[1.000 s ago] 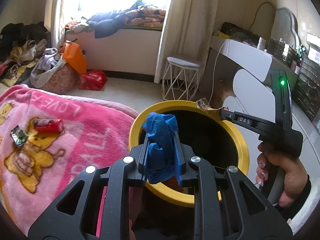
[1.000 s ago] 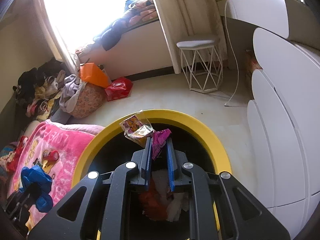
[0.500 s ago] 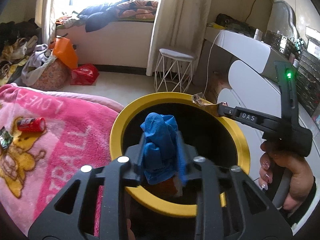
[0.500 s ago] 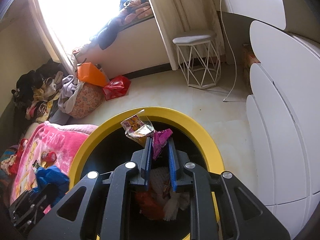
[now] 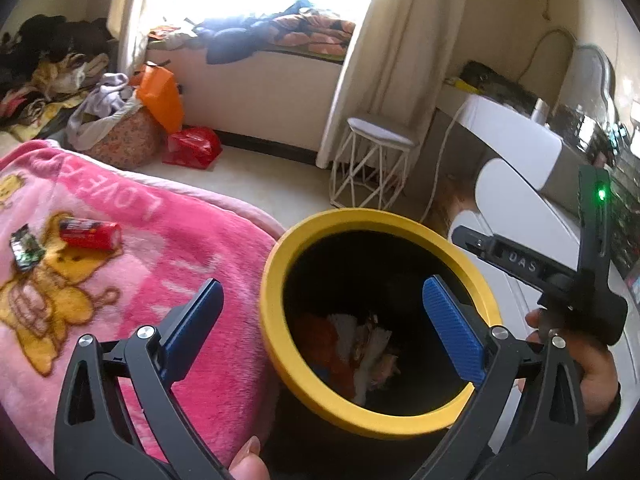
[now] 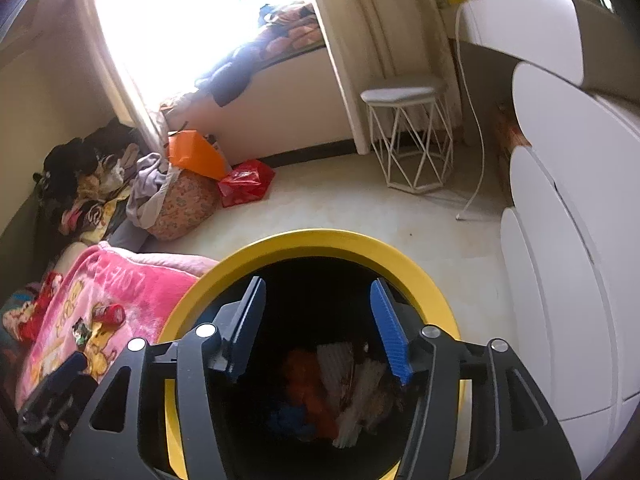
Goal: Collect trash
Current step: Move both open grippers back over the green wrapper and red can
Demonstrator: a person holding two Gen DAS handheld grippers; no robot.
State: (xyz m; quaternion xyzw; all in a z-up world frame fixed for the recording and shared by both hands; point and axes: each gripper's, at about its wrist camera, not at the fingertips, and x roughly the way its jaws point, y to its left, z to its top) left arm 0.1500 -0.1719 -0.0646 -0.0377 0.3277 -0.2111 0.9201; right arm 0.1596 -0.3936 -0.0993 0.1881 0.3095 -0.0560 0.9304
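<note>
— Tongs both wide apart, see? The left tongs (image 5: 320,320) hang over the bin (image 5: 276,280) with nothing between the blue pads (image 5: 450,330), one pad above the blanket (image 5: 132,264) and the other over the bin's mouth.

— And the right tongs (image 6: 318,322)?

— Same. Spread open, holding nothing, poised right above the bin (image 6: 420,276). From the left camera you can see their black body (image 5: 560,276) at the far rim, a hand (image 5: 592,364) wrapped round the grip and a green light (image 5: 601,194) lit on top.

— Where's the trash, then?

— Down in the bin. There's an orange lump (image 6: 308,384), something blue (image 6: 290,416) beside it, and pale crumpled wrappers (image 6: 360,384) to the right, all heaped at the bottom against the black inside.

— Anything not in there?

— On the bed, yes. A red can (image 5: 90,233) lies on its side on the pink blanket, and a small dark wrapper (image 5: 26,247) sits just beside it, to the left. Both are well apart from the bin.

— The bin itself?

— Yellow rim, standing on the floor hard against the bed's edge. Beyond it, a white wire stool (image 6: 412,136) by the curtain, and a red bag (image 6: 246,182) on the floor near a heap of clothes.
</note>
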